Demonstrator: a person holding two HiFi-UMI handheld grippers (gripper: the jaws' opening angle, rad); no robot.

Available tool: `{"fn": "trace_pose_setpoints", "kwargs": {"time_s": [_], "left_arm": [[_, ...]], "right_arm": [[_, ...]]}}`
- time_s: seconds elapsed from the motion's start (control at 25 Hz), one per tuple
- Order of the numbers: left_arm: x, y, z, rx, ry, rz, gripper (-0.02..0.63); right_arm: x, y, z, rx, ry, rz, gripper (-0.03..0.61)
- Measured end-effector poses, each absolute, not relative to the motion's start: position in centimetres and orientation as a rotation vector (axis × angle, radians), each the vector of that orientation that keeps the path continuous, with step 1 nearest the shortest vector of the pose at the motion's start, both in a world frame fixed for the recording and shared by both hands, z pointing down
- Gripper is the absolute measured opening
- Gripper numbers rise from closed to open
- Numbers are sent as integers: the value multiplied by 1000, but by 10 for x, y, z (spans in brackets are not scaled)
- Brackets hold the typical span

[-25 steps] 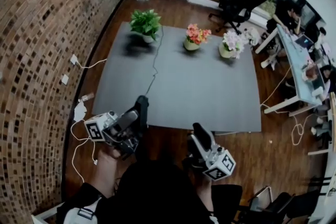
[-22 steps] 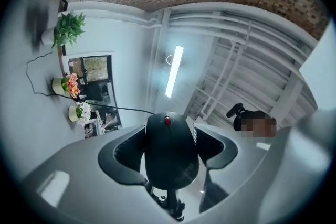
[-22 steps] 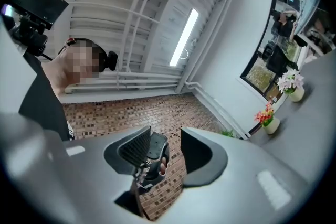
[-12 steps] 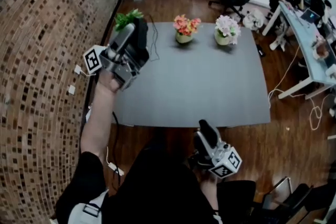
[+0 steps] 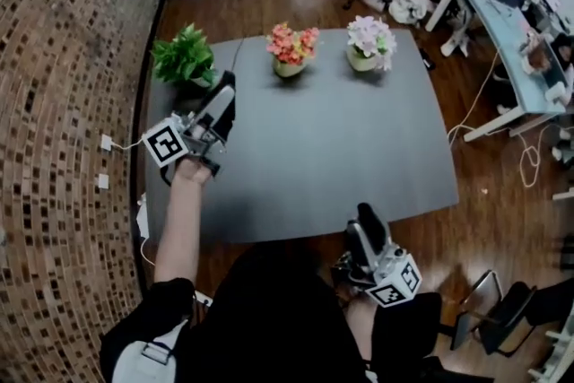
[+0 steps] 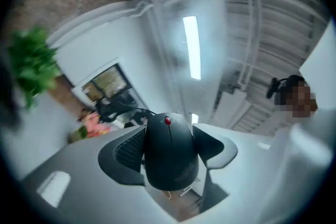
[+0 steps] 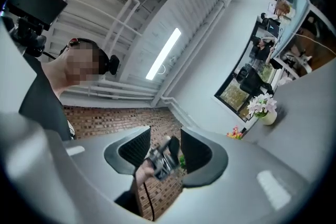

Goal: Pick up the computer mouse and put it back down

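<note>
Tongs on the left [image 5: 221,100] are clenched on the mouse [image 6: 170,150]. The left gripper view shows its black body wedged between both pads, red wheel on top and nose pointing away from the camera. That view tilts up toward the ceiling lights, with the green plant [image 6: 30,65] at 9 o'clock. In the head view these tongs are over the grey surface [image 5: 341,148] at about 9 o'clock, near its left edge and just below the green plant [image 5: 184,56]. The mouse is carried there in the grip rather than lying on the surface. The person's bare forearm [image 5: 179,224] reaches up to them from 7 o'clock.

The right tongs [image 5: 369,224] are released. The right gripper view shows the two pads apart with nothing gripped, and only the distant brick wall [image 7: 105,118] and the other tongs [image 7: 164,157] appear through the gap. In the head view they sit at 6 o'clock, off the surface's near edge, close to the person's body.

Along the far edge of the surface stand three pots. The green plant is at 11 o'clock, orange-pink flowers [image 5: 289,45] are at 12 and pale flowers [image 5: 369,39] are at 1.
</note>
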State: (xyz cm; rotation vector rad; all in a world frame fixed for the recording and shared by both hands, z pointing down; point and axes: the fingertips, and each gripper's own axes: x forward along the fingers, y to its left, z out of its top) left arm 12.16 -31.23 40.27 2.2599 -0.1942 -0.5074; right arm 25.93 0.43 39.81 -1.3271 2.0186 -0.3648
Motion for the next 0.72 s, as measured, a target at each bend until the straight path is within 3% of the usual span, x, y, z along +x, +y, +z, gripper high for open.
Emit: {"fn": "trace_pose_setpoints", "kwargs": {"time_s": [0.12,0.28,0.44,0.52,0.72], "left_arm": [[99,-337,573,2062,-522,-278,282],[71,-361,700,1989,-909,57,284],[82,-386,802,2097,-1214,774,284],[84,-381,827,2077,-1273,933,284],[95,-379,832,2104,-1353,916,285]], "right_arm": [[257,-10,403,-1362,2020,-400,176],[242,-28,406,-1382,2061,-467,176],[225,-44,413,-1410,2092,-515,176],[217,-46,413,-1433,2116,-522,176],[224,-42,416,-1468,2120,-525,176]]}}
